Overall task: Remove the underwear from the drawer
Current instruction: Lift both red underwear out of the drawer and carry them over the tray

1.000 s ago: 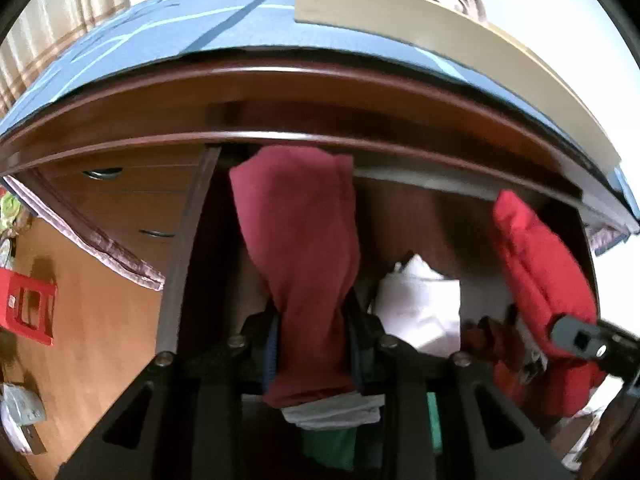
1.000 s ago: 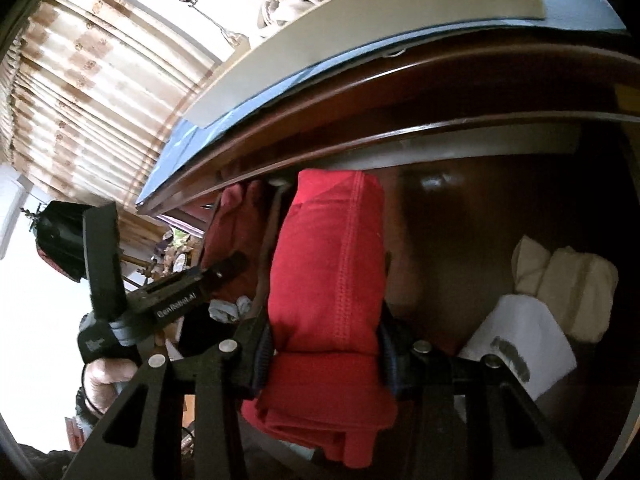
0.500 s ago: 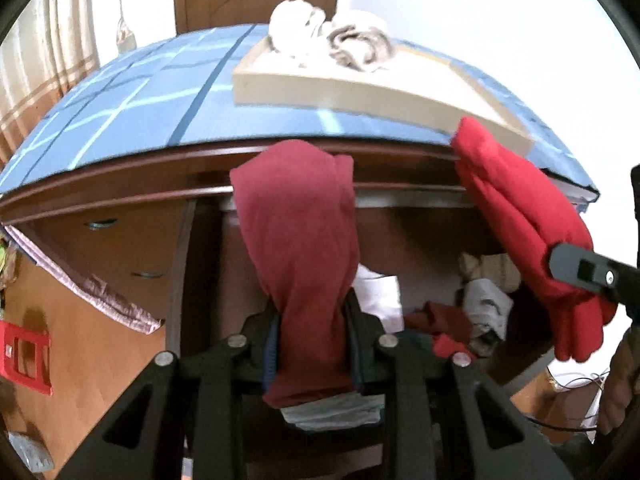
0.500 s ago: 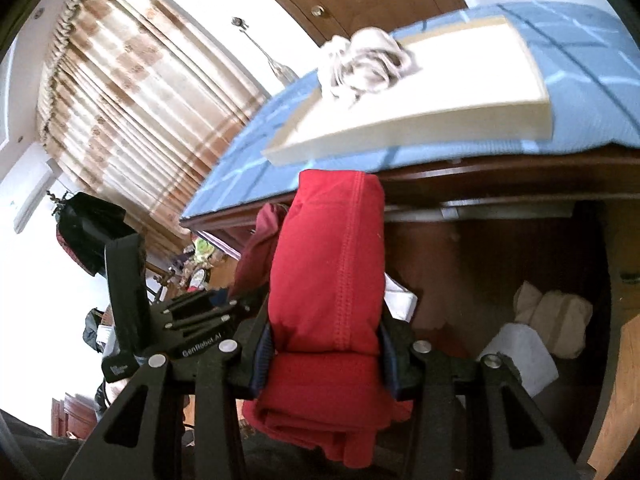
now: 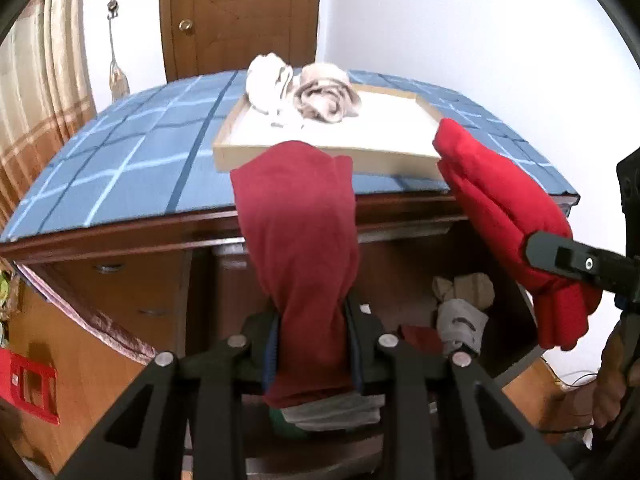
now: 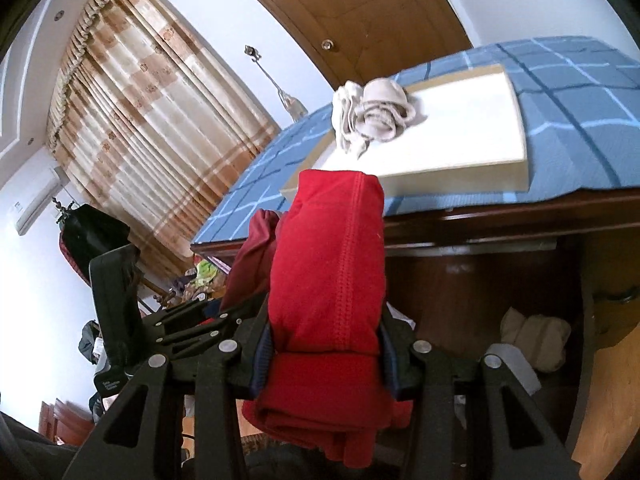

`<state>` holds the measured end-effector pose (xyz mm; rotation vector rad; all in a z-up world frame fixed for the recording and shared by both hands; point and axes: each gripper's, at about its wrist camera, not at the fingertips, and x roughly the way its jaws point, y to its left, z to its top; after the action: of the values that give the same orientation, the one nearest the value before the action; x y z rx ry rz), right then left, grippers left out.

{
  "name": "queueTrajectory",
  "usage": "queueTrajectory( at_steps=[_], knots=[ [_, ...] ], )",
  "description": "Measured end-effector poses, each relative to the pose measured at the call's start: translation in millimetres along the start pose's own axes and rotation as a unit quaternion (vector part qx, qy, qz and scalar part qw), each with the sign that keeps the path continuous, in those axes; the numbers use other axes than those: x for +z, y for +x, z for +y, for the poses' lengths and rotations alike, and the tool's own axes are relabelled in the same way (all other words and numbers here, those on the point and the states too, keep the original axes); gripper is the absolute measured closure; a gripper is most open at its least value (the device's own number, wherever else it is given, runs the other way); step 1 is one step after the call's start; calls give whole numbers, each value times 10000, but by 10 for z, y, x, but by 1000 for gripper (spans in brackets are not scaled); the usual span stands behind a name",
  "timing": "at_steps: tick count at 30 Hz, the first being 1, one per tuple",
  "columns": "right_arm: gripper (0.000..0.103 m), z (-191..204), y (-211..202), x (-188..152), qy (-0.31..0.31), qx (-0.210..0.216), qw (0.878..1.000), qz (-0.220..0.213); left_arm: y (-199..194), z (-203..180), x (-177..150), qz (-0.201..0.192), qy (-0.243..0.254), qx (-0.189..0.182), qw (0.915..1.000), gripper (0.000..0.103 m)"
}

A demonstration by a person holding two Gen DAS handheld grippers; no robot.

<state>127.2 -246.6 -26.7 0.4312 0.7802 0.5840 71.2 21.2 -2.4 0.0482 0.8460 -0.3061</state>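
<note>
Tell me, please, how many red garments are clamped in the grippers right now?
2: a dark red one in the left gripper, a bright red one in the right gripper. More clothes lie in the drawer, partly hidden.

A folded dark maroon cotton pair of underwear (image 5: 298, 248) stands upright, pinched at its lower part, its rounded top rising in front of the chest's edge. A folded bright red knit pair of underwear (image 6: 330, 280) with a stitched seam is likewise held upright, clear of the open dark wooden drawer (image 5: 516, 320). Inside the drawer lie beige, grey and dark red bundles, possibly more underwear.
</note>
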Motion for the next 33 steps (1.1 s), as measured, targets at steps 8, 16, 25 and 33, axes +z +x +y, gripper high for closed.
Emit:
queueTrajectory(
  at_steps=[8,16,25,33],
  knots=[
    [56,14,-243,130,-69,-129,9993,-338,-145,-134,239,-382,264,142,9988,77],
    [56,33,-467,326,-136,-300,9968,-730,-245,-280,503,-735,565,102,9956,77],
    [56,65,-626,570,-216,-630,9911,-1153,-157,-361,784,-865,601,-121,9944,77],
    [56,-95,-470,827,-57,-739,9897,-1227,88,-447,1101,-925,642,-149,9935,77]
  ],
)
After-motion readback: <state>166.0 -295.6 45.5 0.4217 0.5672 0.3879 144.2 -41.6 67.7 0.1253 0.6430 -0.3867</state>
